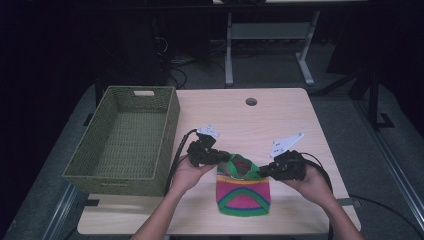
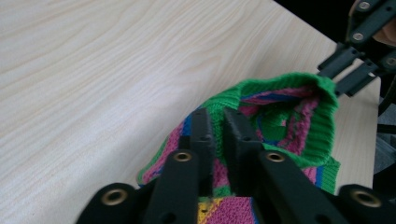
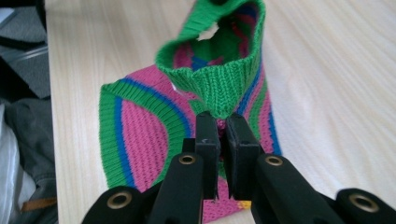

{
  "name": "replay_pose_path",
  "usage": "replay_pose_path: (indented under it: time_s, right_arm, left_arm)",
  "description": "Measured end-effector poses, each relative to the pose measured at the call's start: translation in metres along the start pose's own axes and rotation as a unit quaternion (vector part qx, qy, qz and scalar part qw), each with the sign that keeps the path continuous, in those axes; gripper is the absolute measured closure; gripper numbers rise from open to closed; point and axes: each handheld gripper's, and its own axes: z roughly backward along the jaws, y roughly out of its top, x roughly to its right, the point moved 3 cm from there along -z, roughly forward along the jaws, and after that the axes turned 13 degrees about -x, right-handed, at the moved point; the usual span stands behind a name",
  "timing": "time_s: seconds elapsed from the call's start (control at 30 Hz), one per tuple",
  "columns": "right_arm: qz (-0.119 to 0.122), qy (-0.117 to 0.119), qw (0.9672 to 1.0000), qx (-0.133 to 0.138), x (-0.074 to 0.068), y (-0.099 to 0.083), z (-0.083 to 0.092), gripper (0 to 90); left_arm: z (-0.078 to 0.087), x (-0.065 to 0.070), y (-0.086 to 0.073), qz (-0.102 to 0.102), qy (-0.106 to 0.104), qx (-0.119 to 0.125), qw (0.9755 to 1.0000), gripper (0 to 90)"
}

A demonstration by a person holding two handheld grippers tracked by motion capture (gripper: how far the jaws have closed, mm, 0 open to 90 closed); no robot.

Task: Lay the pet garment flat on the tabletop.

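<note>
A knitted sock (image 1: pixel 243 195) in pink, green and blue stripes lies on the wooden table (image 1: pixel 280 120), its green cuff lifted and stretched open. My left gripper (image 1: pixel 222 158) is shut on the cuff's left side; in the left gripper view the jaws (image 2: pixel 219 119) stand nearly together with the sock's (image 2: pixel 299 112) edge pinched between them. My right gripper (image 1: pixel 263 171) is shut on the cuff's right side, and its tips (image 3: pixel 223 120) pinch the green ribbing of the sock (image 3: pixel 140 130). The right gripper (image 2: pixel 343 70) also appears across the cuff in the left gripper view.
A green woven basket (image 1: pixel 125 140) stands empty at the table's left, close to my left hand. A round cable hole (image 1: pixel 251 101) sits near the far edge. Bare tabletop lies beyond the sock and to its right. Grey table legs (image 1: pixel 229 50) stand behind.
</note>
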Motion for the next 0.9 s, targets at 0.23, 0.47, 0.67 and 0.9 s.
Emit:
replay_pose_path:
  time_s: [0.23,0.47,0.67,0.9]
  right_arm:
    - [-0.031,-0.001,0.9994,0.015,0.016,0.005,0.008,84.5]
    - [-0.047,-0.005,0.9988,0.015,0.030,0.008,0.009,84.5]
    - [-0.060,-0.004,0.9981,0.014,0.042,0.010,0.007,84.5]
    - [-0.067,-0.006,0.9977,0.010,0.051,0.015,0.005,84.4]
  left_arm:
    - [0.004,-0.001,0.000,-0.014,-0.014,0.011,0.9998,67.6]
    - [0.010,0.000,-0.003,-0.033,-0.023,0.019,0.9990,60.4]
    - [0.015,-0.001,-0.007,-0.045,-0.034,0.022,0.9982,58.8]
    - [0.011,-0.003,-0.009,-0.058,-0.038,0.014,0.9975,52.8]
